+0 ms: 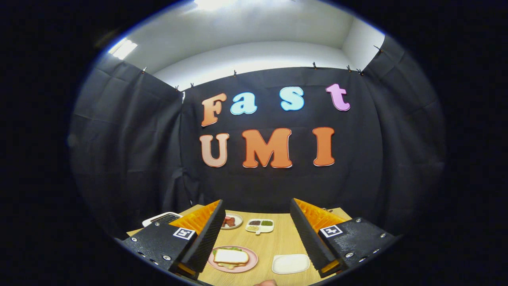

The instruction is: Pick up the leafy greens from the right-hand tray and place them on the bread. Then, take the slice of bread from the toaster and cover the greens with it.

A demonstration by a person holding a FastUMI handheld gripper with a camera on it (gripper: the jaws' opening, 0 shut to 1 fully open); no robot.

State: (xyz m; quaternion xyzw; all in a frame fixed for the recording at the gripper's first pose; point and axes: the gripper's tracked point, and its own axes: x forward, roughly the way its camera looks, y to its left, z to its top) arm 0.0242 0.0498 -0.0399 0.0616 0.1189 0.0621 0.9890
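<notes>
My gripper (256,212) is open, held well above the wooden table (278,242), with nothing between its fingers. Below and between the fingers lies a pink plate (251,265) with a slice of bread (231,256) on top and green leaves showing under the bread's edges. To the right of that plate sits a white tray (291,263) with nothing on it. The white toaster (162,217) stands at the table's far left, partly hidden behind my left finger (206,236).
A small round plate (231,221) with red and brown food sits at the back of the table. Beside it is a white divided dish (260,225) with dark, green and pale fillings. Black cloth walls close in the table's far side.
</notes>
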